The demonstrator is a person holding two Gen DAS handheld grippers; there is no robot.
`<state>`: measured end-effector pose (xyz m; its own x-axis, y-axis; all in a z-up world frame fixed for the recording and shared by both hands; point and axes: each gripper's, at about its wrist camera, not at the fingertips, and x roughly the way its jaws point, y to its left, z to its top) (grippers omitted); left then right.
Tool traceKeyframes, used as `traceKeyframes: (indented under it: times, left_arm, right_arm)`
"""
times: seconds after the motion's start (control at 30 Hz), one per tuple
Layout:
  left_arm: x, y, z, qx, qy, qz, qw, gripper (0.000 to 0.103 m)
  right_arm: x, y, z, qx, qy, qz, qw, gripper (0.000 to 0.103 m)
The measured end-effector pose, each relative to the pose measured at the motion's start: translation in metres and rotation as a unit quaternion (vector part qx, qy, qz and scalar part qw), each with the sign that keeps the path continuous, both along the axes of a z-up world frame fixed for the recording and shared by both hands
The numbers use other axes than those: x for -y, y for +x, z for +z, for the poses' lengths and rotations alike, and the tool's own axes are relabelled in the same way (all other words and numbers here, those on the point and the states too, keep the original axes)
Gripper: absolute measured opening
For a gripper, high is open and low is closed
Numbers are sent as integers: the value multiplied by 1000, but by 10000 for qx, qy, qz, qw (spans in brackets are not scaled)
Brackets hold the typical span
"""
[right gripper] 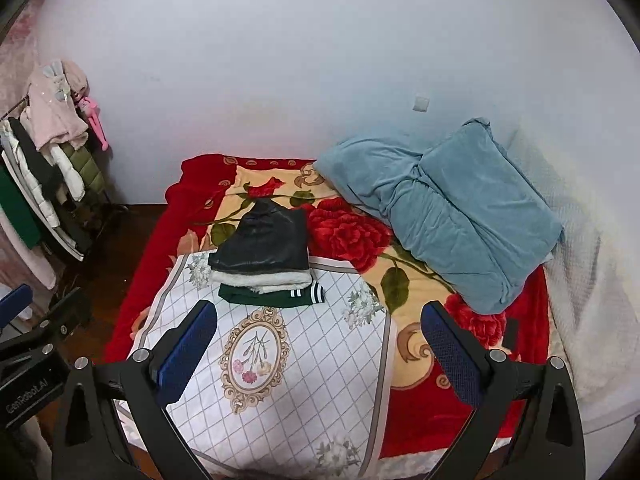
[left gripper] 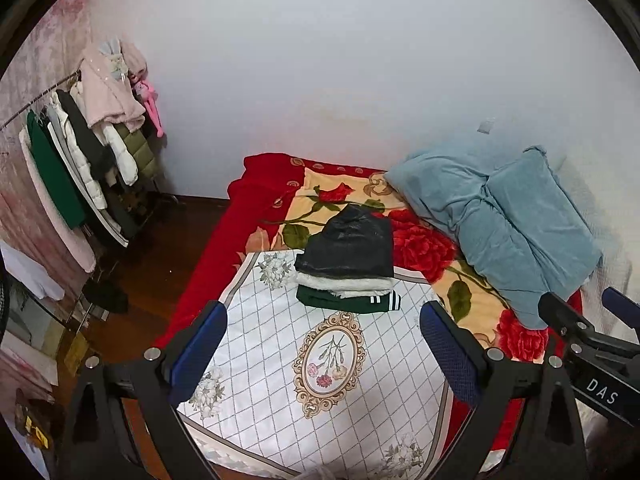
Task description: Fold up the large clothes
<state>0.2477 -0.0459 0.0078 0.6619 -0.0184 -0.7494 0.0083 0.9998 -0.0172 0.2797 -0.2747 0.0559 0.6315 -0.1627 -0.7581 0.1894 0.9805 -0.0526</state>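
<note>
A stack of folded clothes (left gripper: 347,264) (right gripper: 266,262) lies on a white checked cloth (left gripper: 320,364) (right gripper: 280,360) spread on the bed: a shiny black garment (left gripper: 352,244) on top, a white fleecy one (left gripper: 344,282) under it, a dark green one with white stripes (left gripper: 352,302) at the bottom. My left gripper (left gripper: 324,340) hangs open above the cloth, short of the stack, nothing between its blue pads. My right gripper (right gripper: 320,340) is open too, also empty, over the same cloth. The right gripper's body (left gripper: 592,340) shows at the left view's right edge.
A red rose-patterned blanket (left gripper: 420,248) (right gripper: 352,236) covers the bed. A folded blue quilt (left gripper: 508,220) (right gripper: 452,208) sits at the far right by the wall. A rack of hanging coats (left gripper: 88,152) (right gripper: 48,160) stands left of the bed over dark wooden floor (left gripper: 160,264).
</note>
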Motion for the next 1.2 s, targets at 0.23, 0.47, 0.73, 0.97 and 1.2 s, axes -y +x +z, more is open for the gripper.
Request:
traceKeyframes:
  times: [0.23,0.47,0.73,0.97,1.2]
  left_arm:
    - [3,-12,2,43,66,-32,10000,98]
    - [5,-21,4,74,80,13,9999,98]
    - [5,-25,7,104,116,61,9999,98]
    - [3,-23,10,123,130,87,9998,98]
    - [3,-23,13,146,161,93,9997,98]
  right_arm:
    - [4,-6,9,11,-62,13,10000,103]
    - [8,-12,14,-11,-99,78,9999,103]
    - [13,-11,19,-7,-91,123,9999,103]
    - [15,-10,21,-23,-72,137,9999,103]
    - [16,-11,20,-27,-61,156,9999,103]
